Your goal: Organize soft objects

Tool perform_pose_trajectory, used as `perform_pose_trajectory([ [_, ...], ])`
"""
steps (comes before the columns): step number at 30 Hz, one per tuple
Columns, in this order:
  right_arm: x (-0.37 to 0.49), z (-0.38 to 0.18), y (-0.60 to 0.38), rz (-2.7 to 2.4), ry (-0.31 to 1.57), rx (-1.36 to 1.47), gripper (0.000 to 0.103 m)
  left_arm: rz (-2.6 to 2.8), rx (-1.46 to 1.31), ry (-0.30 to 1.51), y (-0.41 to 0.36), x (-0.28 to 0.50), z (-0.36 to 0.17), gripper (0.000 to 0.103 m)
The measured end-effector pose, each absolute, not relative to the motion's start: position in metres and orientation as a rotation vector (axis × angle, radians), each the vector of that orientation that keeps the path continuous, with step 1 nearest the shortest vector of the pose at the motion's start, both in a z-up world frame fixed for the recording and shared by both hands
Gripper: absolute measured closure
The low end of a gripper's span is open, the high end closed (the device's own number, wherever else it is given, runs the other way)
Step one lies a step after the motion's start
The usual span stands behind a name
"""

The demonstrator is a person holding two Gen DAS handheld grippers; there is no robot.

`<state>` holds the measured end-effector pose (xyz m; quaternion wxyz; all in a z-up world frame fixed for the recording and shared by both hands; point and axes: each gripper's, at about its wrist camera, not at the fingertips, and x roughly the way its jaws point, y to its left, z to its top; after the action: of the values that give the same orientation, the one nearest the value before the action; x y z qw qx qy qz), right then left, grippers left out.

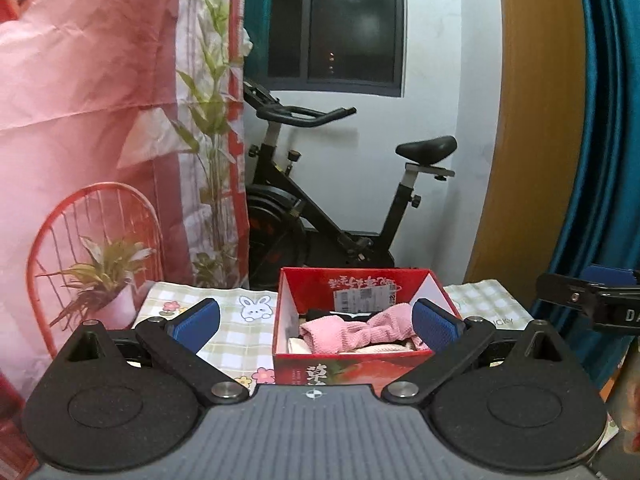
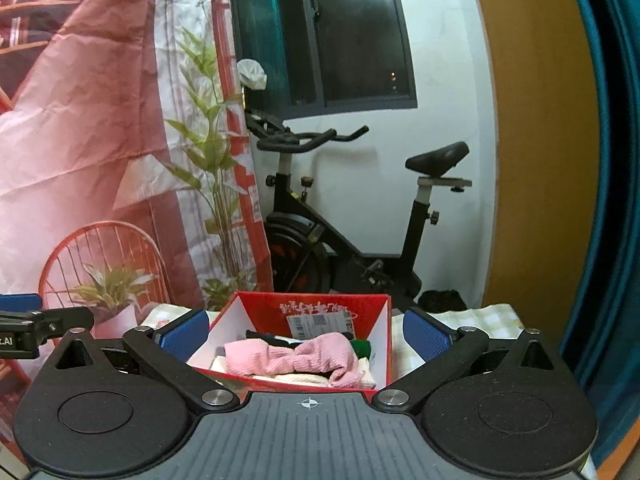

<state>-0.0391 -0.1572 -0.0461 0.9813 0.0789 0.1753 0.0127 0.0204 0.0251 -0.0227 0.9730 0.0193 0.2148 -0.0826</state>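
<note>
A red cardboard box (image 1: pixel 400 282) stands open on a checked tablecloth (image 1: pixel 224 332). It also shows in the right wrist view (image 2: pixel 256 306). In it lie a pink knitted cloth (image 1: pixel 352 334) (image 2: pixel 288 356), cream cloths (image 2: pixel 304 379), a black item (image 2: pixel 264 337) and something green (image 2: pixel 362 347). My left gripper (image 1: pixel 316 324) is open and empty, in front of the box. My right gripper (image 2: pixel 306 336) is open and empty, its blue pads either side of the box front. Part of the right gripper shows at the right edge of the left view (image 1: pixel 592 300).
A black exercise bike (image 1: pixel 320 208) stands behind the table by a white wall and dark window (image 1: pixel 336 24). A pink printed backdrop (image 1: pixel 88 120) with a chair and plants hangs left. A wooden panel (image 1: pixel 532 120) and blue curtain (image 1: pixel 608 140) are right.
</note>
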Motion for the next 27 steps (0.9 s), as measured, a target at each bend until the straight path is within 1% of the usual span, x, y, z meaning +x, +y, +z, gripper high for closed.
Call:
perform_pose_trajectory([
  [9, -0.058, -0.031, -0.162, 0.018, 0.316, 0.159, 0.000, -0.157, 0.021, 0.382, 0.030, 0.002, -0.006, 0.000],
  [27, -0.070, -0.023, -0.163, -0.007, 0.293, 0.119, 0.000, -0.151, 0.018, 0.380, 0.030, -0.005, -0.003, 0.000],
])
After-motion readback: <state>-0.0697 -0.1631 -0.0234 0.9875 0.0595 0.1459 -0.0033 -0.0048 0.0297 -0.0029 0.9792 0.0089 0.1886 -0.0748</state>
